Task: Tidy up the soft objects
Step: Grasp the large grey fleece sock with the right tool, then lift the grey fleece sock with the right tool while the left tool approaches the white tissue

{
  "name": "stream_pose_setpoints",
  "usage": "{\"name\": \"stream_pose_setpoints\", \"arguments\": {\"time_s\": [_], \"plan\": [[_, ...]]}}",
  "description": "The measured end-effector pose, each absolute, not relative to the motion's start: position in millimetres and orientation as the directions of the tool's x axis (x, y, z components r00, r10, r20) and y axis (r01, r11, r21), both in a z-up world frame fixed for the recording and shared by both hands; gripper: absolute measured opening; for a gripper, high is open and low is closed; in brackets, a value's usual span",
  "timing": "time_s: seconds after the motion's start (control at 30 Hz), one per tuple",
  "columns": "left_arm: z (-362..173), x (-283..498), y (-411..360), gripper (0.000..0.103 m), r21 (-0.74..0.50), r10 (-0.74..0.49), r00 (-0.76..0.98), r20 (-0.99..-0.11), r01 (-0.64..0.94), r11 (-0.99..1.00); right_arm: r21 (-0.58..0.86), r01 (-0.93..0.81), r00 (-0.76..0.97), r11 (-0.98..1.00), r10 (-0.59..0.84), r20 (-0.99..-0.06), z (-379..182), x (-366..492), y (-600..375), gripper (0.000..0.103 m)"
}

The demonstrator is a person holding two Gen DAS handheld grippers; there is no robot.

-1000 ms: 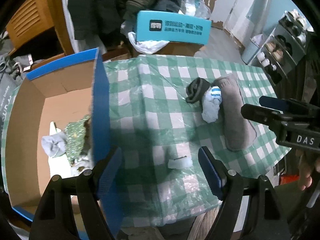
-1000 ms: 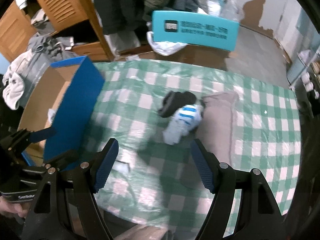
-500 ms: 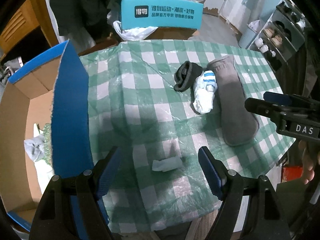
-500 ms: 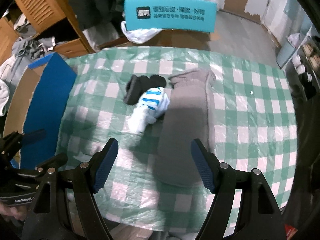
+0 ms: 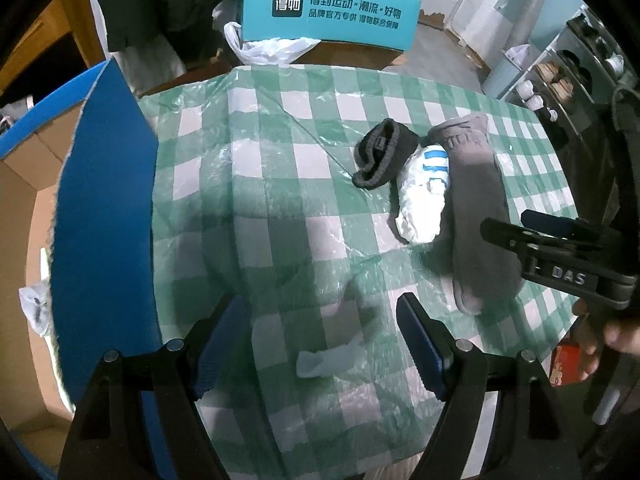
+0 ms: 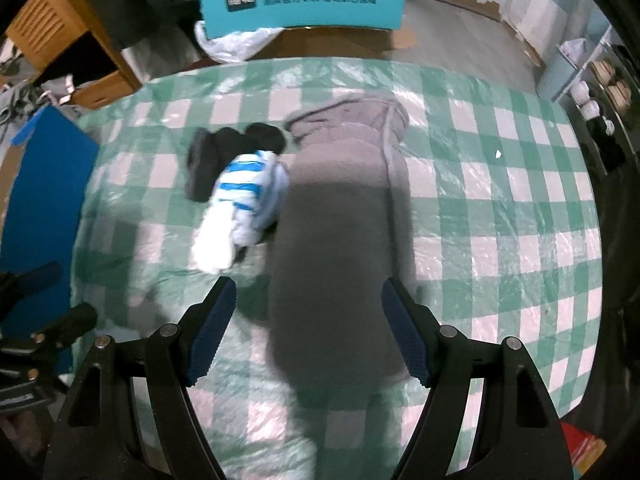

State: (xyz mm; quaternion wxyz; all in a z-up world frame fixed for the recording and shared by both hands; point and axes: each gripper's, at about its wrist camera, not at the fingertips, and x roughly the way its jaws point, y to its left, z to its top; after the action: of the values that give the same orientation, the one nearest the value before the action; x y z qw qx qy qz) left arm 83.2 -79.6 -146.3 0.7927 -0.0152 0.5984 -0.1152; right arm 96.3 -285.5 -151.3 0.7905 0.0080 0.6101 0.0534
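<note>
A long grey sock (image 6: 344,248) (image 5: 476,216) lies lengthwise on the green checked tablecloth (image 6: 500,208). Against its left side rest a white sock with blue stripes (image 6: 244,208) (image 5: 424,196) and a rolled black sock (image 6: 236,152) (image 5: 384,154). My right gripper (image 6: 308,328) hangs open above the grey sock's near end, both pads clear of the cloth. My left gripper (image 5: 324,344) is open over the tablecloth (image 5: 280,208), just above a small pale scrap (image 5: 328,360). The right gripper also shows at the right edge of the left wrist view, held by a hand (image 5: 608,340).
An open cardboard box with blue flaps (image 5: 100,216) stands left of the table, with a white sock (image 5: 36,308) inside. A teal box (image 5: 328,12) and a white plastic bag (image 5: 268,46) sit beyond the far edge. Shelves with shoes (image 5: 560,84) stand at the right.
Both grippers have sunk toward the table and shifted right. The box has slid toward the left edge of the left view. The grey sock now lies between the right gripper's fingers.
</note>
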Motion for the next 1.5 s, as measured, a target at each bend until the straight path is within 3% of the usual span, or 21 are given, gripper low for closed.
{"name": "stream_pose_setpoints", "arguments": {"time_s": [0.67,0.73,0.9,1.0,1.5], "plan": [[-162.6,92.8,-83.4,0.080,-0.170,-0.205,0.219,-0.954,0.169,0.971,-0.018,-0.069,0.207,0.997,-0.004,-0.978,-198.7,113.5,-276.9,0.074],[-162.5,92.3,-81.9,0.080,-0.173,-0.206,0.217,-0.954,0.163,0.971,-0.014,-0.072,0.213,0.997,0.002,-0.977,-199.3,111.1,-278.0,0.070],[-158.8,88.8,-78.8,0.080,-0.177,-0.209,0.219,-0.953,0.157,0.972,-0.003,-0.059,0.227,0.998,0.010,-0.974,-199.7,104.6,-289.7,0.037],[-157.7,85.2,-79.9,0.080,-0.171,-0.206,0.217,-0.954,0.167,0.971,0.010,-0.053,0.229,0.999,0.022,-0.973,-200.3,102.9,-301.0,0.025],[-150.5,61.0,-80.9,0.080,-0.176,-0.222,0.216,-0.951,0.214,0.961,0.105,-0.005,0.252,0.994,0.103,-0.962,-171.6,77.7,-312.7,0.020]]}}
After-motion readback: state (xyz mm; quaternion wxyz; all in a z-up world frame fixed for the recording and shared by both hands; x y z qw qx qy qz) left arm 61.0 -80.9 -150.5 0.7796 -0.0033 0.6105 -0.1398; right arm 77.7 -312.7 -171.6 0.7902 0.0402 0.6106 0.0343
